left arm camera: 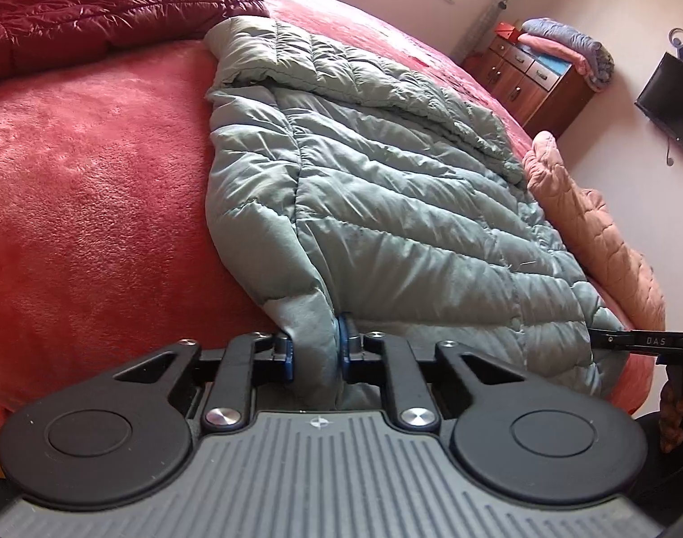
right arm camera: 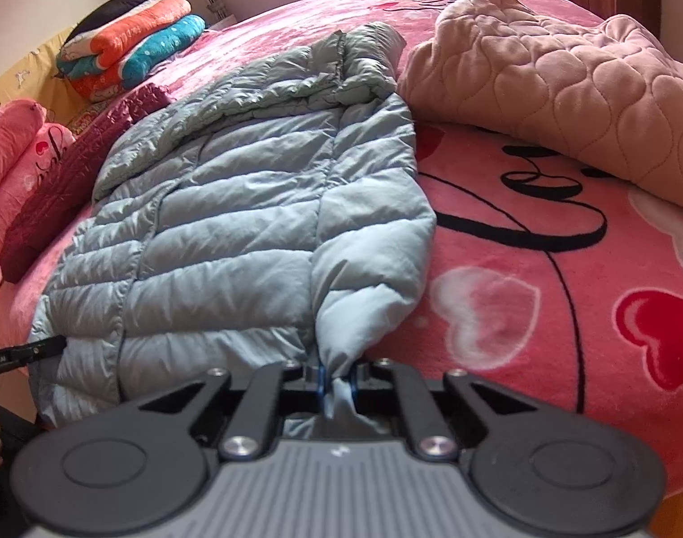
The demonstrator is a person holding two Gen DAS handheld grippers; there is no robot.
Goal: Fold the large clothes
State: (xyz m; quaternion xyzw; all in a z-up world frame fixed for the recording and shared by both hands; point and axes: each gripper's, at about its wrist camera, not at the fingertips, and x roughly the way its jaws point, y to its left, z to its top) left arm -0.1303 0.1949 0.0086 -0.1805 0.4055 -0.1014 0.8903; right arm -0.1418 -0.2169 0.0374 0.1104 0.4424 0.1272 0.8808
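White letters "DAS" stand on the black arm of the right gripper [left arm camera: 646, 341], just beside the grey-green puffer jacket's [left arm camera: 386, 188] hem.

Both cameras sit low at the near edge of the bed [left arm camera: 94, 179], each looking forward and downward along its own gripper. The left wrist view, close over the left gripper [left arm camera: 314, 349], faces up the bed's left side. The right wrist view, over the right gripper [right arm camera: 337, 381], faces its right side. Both share the grey-green puffer jacket [left arm camera: 386, 206] lying between them.
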